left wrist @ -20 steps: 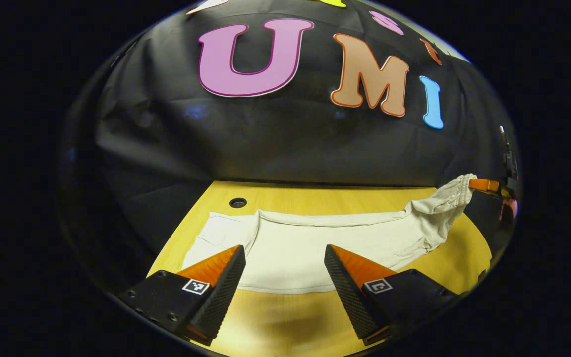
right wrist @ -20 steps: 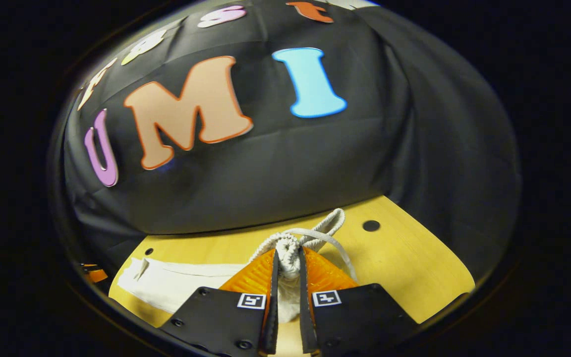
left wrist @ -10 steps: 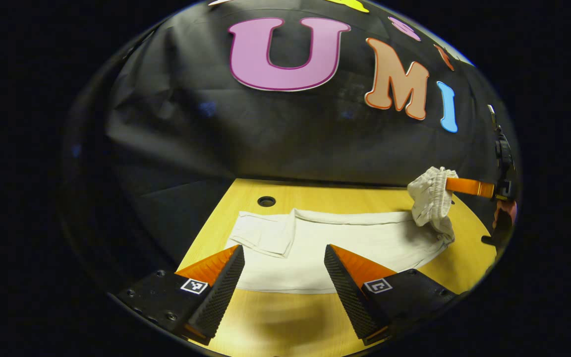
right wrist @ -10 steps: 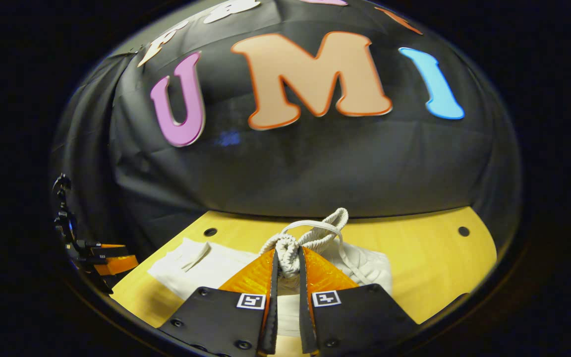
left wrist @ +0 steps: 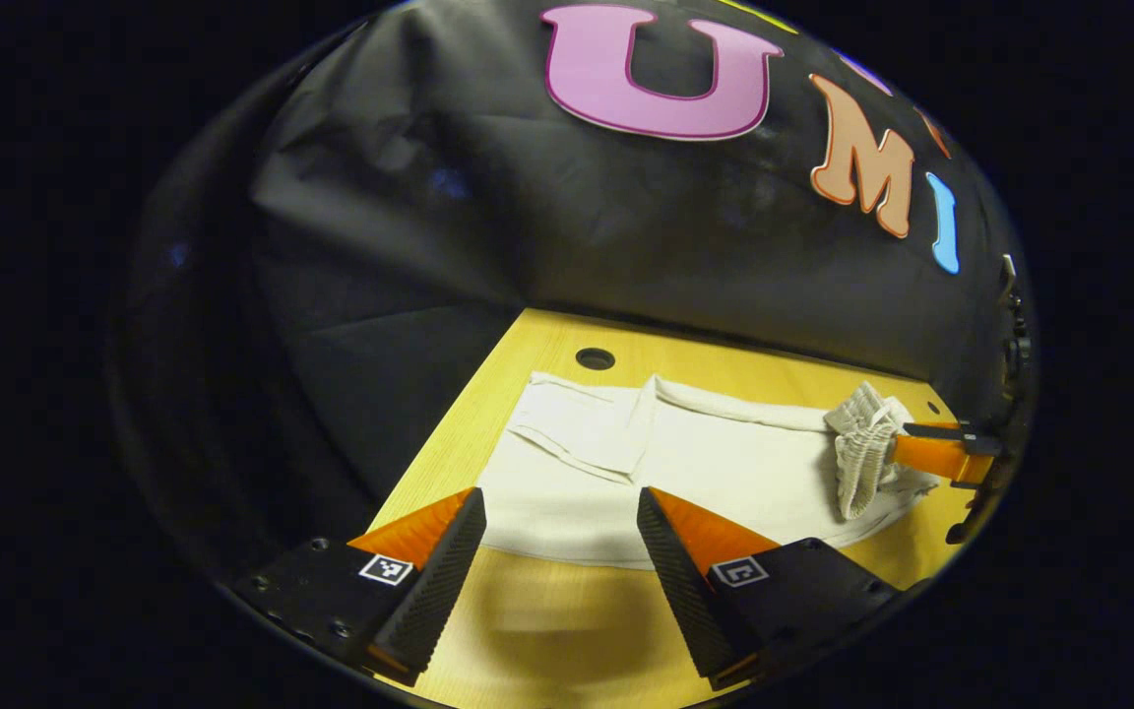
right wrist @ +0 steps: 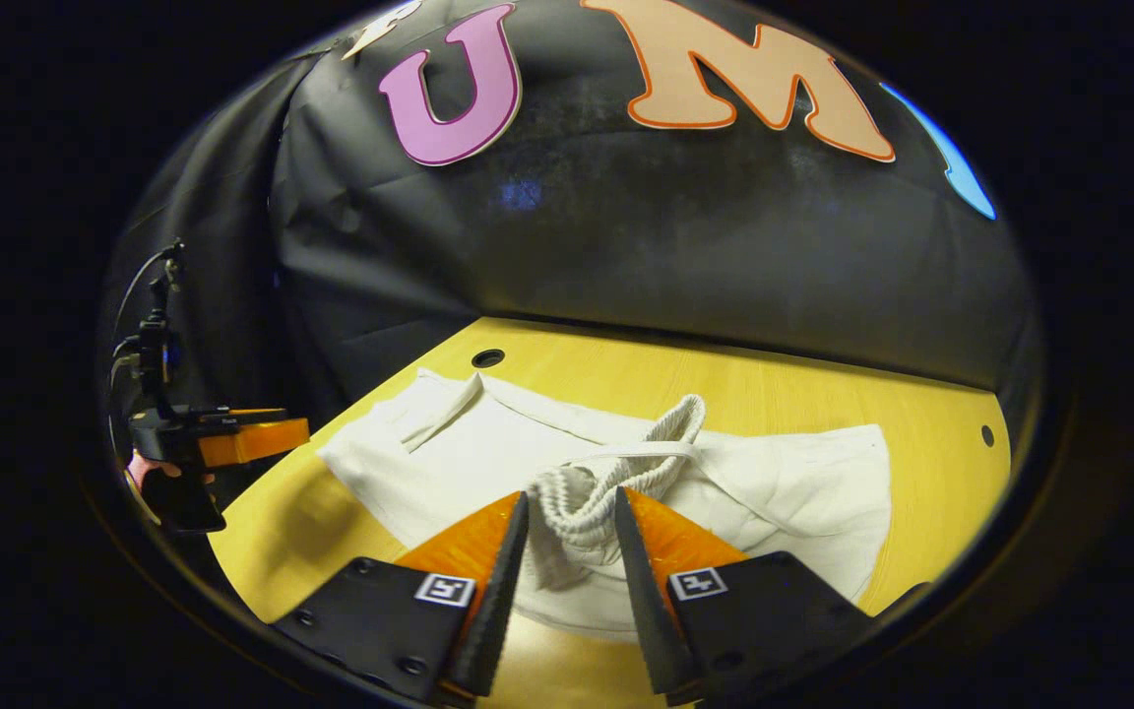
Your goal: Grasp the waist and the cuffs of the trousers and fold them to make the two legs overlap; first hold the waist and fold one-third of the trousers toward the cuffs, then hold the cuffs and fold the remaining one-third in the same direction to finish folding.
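Observation:
White trousers (left wrist: pixel 724 463) lie along the yellow table (left wrist: pixel 547 630), with the waist end folded over onto the legs. The gathered elastic waistband (right wrist: pixel 577 492) rests on top of the cloth between the fingers of my right gripper (right wrist: pixel 570 500), whose jaws stand a little apart around it, open. A drawstring loop (right wrist: pixel 646 451) lies just beyond. In the left gripper view the waistband (left wrist: pixel 862 443) sits at the right gripper's (left wrist: pixel 907 443) tip. My left gripper (left wrist: pixel 559 502) hovers open over the near edge of the trousers by the cuff end (left wrist: pixel 577 428), holding nothing.
Round holes in the tabletop sit at the far corners (left wrist: pixel 595 357) (right wrist: pixel 988 435). The left gripper (right wrist: pixel 283 433) and the hand (right wrist: pixel 149 473) holding it show at the left of the right gripper view. Black cloth walls the table's back and left side.
My right gripper carried the waistband leftward over the legs, lowered it onto the cloth, and its jaws have parted. The left gripper's view swung left; it stayed open.

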Motion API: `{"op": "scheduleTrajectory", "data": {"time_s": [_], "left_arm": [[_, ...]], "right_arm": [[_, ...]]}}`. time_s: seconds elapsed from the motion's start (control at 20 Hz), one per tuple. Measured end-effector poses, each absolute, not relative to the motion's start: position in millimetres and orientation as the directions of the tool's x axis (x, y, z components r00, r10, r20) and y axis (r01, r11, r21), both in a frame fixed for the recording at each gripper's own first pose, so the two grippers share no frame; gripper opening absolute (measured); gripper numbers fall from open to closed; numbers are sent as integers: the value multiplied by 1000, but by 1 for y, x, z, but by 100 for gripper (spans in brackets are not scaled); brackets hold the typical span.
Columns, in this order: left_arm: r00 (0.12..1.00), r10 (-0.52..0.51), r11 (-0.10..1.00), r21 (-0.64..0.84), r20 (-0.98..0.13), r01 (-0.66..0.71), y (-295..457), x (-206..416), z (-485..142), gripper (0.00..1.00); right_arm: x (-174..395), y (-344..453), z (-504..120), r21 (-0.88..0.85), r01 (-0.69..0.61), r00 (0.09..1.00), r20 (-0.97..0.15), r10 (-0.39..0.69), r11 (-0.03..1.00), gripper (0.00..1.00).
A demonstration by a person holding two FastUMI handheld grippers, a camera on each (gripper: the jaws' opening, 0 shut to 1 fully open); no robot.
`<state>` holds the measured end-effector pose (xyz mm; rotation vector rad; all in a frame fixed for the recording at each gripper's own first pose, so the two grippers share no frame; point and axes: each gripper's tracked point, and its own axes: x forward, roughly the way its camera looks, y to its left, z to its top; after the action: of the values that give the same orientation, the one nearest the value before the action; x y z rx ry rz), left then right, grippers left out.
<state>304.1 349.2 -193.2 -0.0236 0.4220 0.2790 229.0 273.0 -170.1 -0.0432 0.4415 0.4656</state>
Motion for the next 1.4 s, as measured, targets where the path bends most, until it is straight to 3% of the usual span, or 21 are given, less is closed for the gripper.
{"op": "scheduleTrajectory", "data": {"time_s": [0.05,0.15,0.45,0.5,0.55,0.65,0.7,0.85,1.05,1.15,1.3,1.4], "left_arm": [[866,272,959,45,-419,-279,356,306,-199,93],[854,281,956,49,-439,-289,366,310,-209,94],[826,278,954,43,-490,-296,385,320,-240,94],[824,280,954,46,-493,-297,387,324,-244,94],[821,281,954,48,-497,-297,387,325,-247,94],[811,280,954,51,-513,-297,388,325,-252,94],[808,284,952,54,-517,-300,390,327,-255,94],[798,290,950,59,-528,-306,392,327,-259,93],[792,293,950,72,-536,-303,396,323,-261,91],[798,282,954,65,-533,-293,394,325,-260,73],[799,272,956,54,-536,-288,384,331,-260,14],[794,275,955,62,-542,-289,382,332,-262,1]], "right_arm": [[227,272,-170,46,-432,808,-424,409,901,63],[222,268,-167,30,-414,822,-418,387,910,99],[213,227,-146,22,-321,866,-397,303,947,97],[212,217,-145,9,-303,874,-395,282,953,93],[212,206,-144,-3,-283,881,-396,258,959,97],[209,187,-145,-14,-254,885,-406,226,967,93],[207,179,-145,-16,-242,886,-412,214,970,97],[201,155,-139,-47,-203,897,-409,166,978,93],[192,136,-127,-58,-159,911,-394,124,986,96],[189,128,-119,-47,-135,918,-381,107,990,97],[185,119,-115,-33,-105,923,-375,85,994,96],[182,111,-114,-33,-91,923,-377,71,995,96]]}}
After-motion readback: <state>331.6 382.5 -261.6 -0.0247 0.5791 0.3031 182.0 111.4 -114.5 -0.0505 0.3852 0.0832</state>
